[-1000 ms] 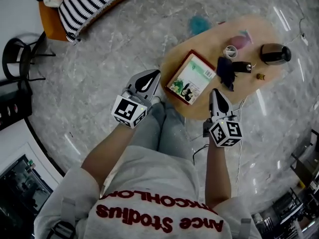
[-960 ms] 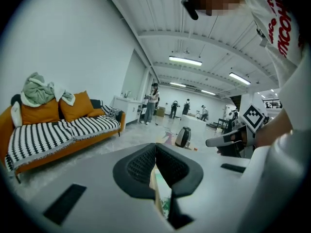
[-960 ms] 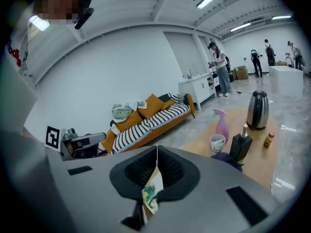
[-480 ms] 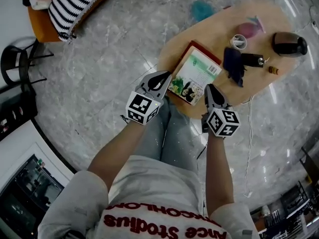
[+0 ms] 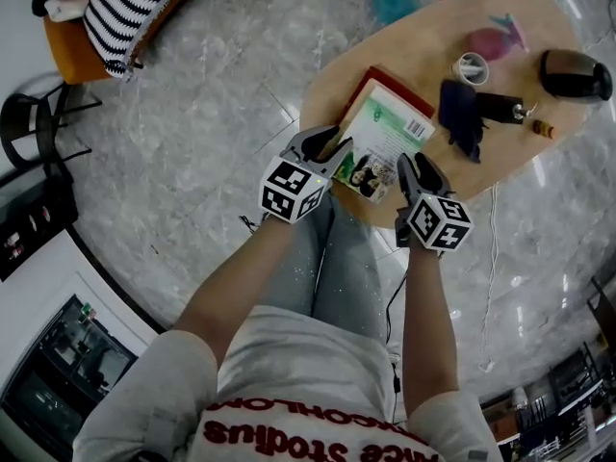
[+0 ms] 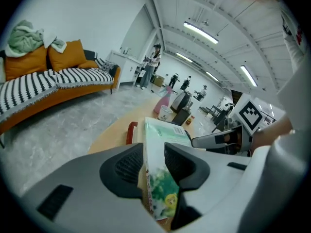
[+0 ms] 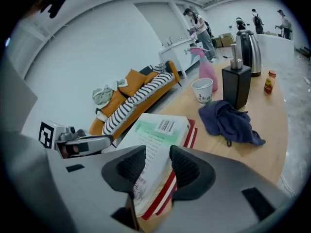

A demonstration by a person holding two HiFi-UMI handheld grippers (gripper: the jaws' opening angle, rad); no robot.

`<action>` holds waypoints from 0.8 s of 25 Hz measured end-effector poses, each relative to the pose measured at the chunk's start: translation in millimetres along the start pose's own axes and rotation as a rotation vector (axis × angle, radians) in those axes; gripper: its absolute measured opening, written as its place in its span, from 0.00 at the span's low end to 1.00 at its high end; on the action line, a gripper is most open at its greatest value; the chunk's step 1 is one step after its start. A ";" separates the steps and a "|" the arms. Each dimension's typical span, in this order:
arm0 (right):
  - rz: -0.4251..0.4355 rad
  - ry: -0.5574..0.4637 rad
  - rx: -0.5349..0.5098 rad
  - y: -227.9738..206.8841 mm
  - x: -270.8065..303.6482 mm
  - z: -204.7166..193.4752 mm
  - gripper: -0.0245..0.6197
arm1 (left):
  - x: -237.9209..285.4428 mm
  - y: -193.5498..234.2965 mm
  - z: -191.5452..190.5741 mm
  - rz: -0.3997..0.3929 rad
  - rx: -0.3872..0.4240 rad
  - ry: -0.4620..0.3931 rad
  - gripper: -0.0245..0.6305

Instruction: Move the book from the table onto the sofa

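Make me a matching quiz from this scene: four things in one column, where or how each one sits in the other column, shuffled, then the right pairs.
Things
1. book
2. dark blue cloth
3. paper cup
4. striped cushion

Places
A. on the orange sofa
B. upright beside the pink spray bottle
C. lying flat at the near edge of the table
D. crumpled in a heap on the table

Pairs: 1-C, 2-D, 3-B, 4-A
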State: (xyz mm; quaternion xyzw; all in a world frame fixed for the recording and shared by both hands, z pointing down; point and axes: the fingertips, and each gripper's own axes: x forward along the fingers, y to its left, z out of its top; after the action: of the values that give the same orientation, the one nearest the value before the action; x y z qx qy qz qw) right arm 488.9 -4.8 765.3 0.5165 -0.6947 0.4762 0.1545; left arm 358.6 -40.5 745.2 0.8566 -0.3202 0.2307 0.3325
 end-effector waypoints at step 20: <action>0.100 0.090 0.086 -12.5 15.4 -22.7 0.45 | 32.4 -4.4 -20.0 -0.023 0.019 0.137 0.27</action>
State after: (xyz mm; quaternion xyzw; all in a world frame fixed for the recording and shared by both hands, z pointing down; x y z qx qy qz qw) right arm 486.9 4.9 793.7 0.4653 -0.6910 0.5354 0.1391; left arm 380.4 -36.4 776.5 0.8455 -0.2846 0.2878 0.3482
